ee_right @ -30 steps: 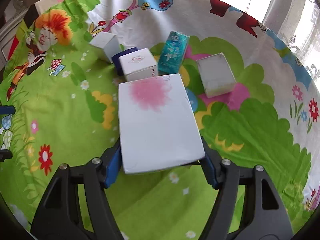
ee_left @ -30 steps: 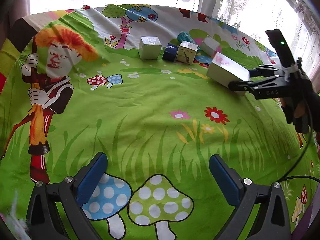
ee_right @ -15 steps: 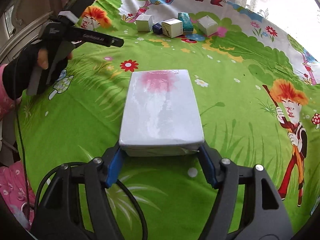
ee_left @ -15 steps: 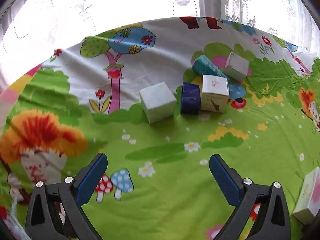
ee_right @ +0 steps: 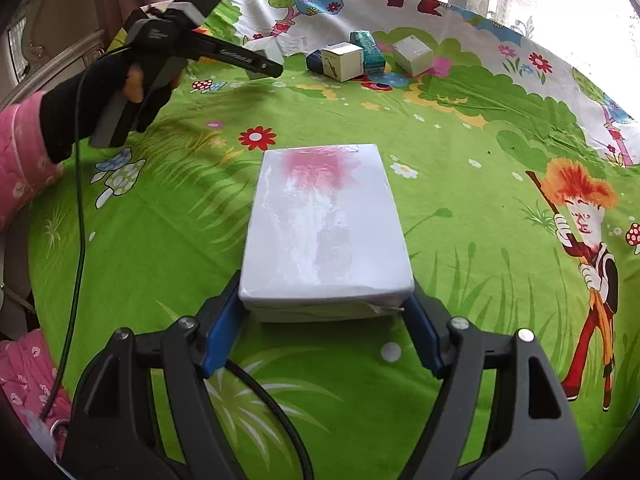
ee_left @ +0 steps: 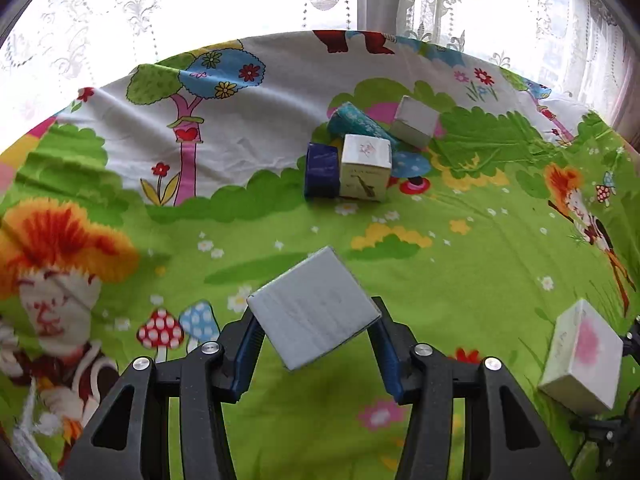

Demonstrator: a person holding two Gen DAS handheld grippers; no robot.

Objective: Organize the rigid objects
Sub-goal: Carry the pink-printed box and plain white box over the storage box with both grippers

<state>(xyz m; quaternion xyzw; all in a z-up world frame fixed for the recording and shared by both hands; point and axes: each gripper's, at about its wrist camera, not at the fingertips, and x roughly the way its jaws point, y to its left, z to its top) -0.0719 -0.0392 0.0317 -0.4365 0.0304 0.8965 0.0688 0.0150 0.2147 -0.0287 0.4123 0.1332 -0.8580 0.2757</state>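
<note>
A cartoon-print cloth (ee_left: 460, 280) in bright green covers the whole surface. The right gripper (ee_right: 322, 326) clamps a large white box (ee_right: 326, 228) with a pink blotch, held low over the cloth's near side. The left gripper (ee_left: 316, 354) grips a small grey-white cube (ee_left: 314, 314), turned corner-on between its blue pads. Near the far edge sit a cream box (ee_left: 366, 168), a navy box (ee_left: 322, 170) touching it, a teal box (ee_left: 358, 122) and a white cube (ee_left: 416, 120).
</note>
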